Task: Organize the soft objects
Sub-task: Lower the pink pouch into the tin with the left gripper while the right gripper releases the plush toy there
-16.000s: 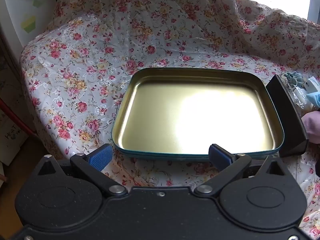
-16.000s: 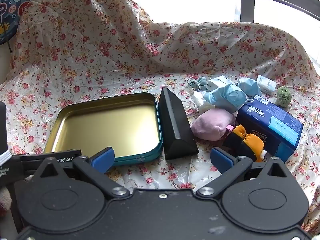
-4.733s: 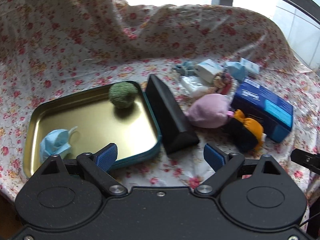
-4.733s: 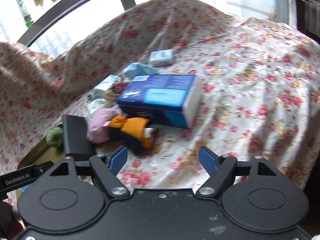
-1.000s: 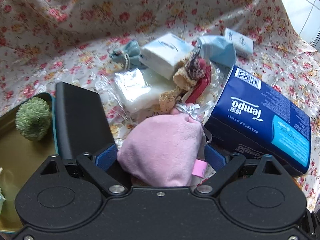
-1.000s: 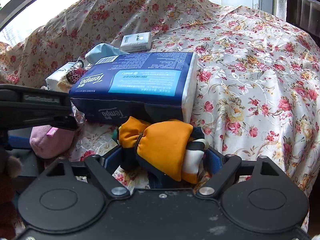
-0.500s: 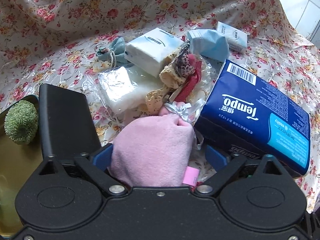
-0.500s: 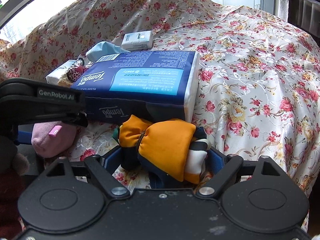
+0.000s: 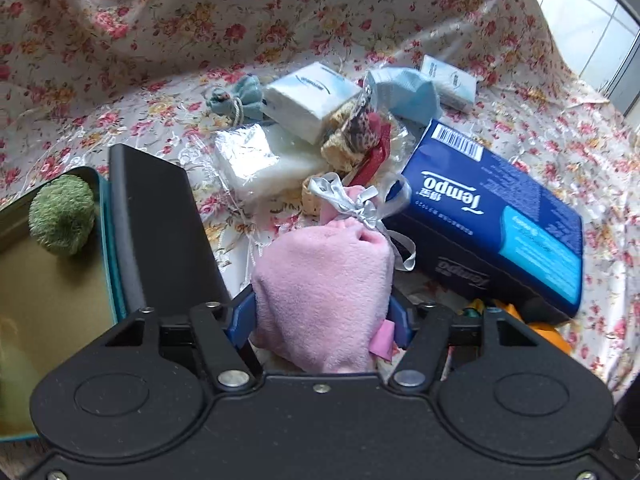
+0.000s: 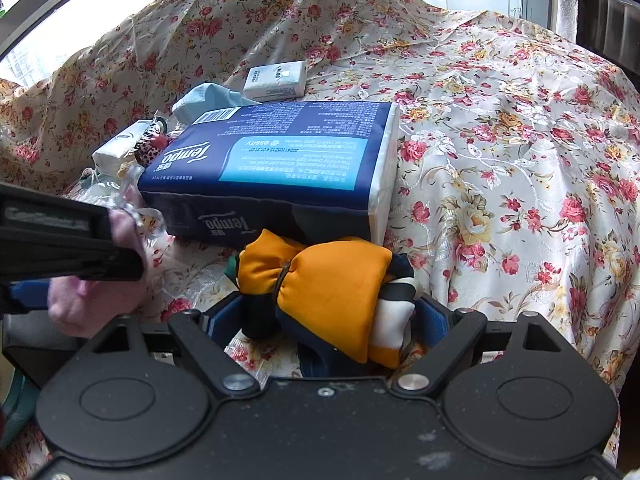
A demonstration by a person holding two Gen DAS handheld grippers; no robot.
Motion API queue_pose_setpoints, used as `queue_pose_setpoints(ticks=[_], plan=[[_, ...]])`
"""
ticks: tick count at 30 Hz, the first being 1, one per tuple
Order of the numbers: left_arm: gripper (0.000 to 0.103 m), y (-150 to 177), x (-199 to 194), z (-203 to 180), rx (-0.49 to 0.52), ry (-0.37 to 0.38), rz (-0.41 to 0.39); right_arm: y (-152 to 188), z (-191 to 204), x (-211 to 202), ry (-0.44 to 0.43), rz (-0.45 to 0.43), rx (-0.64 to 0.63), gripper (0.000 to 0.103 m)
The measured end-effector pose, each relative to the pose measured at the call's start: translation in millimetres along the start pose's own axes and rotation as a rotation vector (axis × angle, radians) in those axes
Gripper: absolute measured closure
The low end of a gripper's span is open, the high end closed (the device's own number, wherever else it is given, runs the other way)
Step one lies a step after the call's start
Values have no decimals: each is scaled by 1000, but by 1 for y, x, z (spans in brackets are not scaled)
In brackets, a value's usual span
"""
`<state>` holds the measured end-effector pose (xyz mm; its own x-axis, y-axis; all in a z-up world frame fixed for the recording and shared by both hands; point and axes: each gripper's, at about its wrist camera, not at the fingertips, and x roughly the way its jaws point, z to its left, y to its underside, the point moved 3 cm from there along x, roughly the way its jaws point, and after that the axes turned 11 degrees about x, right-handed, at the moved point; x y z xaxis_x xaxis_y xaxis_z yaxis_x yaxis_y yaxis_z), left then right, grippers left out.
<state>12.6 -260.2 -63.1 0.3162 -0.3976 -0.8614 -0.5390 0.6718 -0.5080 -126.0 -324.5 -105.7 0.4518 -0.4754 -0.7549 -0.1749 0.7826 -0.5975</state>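
My left gripper (image 9: 320,316) is shut on a pink fleece pouch (image 9: 324,280) tied with a silver ribbon, between the black wedge (image 9: 160,224) and the blue Tempo tissue pack (image 9: 496,216). My right gripper (image 10: 326,320) is shut on an orange and navy fabric pouch (image 10: 332,284), just in front of the tissue pack (image 10: 280,160). The gold tin tray (image 9: 36,292) at far left holds a green fuzzy ball (image 9: 62,220). The left gripper and the pink pouch (image 10: 92,300) show at the left of the right wrist view.
Behind lie a teal drawstring bag (image 9: 236,98), white tissue packs (image 9: 310,100), a blue face mask (image 9: 404,90), a wrapped white pad (image 9: 256,160) and a leopard-print item (image 9: 360,132). A small tissue packet (image 10: 276,80) lies beyond. Flowered cloth covers everything and rises at the back.
Both grippers have closed: the left onto the pink pouch, the right onto the orange pouch. The pink pouch has lifted slightly and stands more upright.
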Motion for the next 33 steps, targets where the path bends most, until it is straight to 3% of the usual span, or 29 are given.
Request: queue_pose_setpoints(ticks=[6, 16, 27, 33], plan=[[43, 5, -27, 2, -13, 32, -47, -1, -2, 1, -5, 1, 2, 15], [43, 28, -65, 5, -12, 18, -111, 0, -3, -1, -17, -2, 17, 16], [43, 51, -103, 40, -88, -59, -183, 1, -4, -4, -23, -5, 32, 17], [43, 65, -110, 67, -147, -101, -195, 2, -3, -6, 3, -15, 37, 26]])
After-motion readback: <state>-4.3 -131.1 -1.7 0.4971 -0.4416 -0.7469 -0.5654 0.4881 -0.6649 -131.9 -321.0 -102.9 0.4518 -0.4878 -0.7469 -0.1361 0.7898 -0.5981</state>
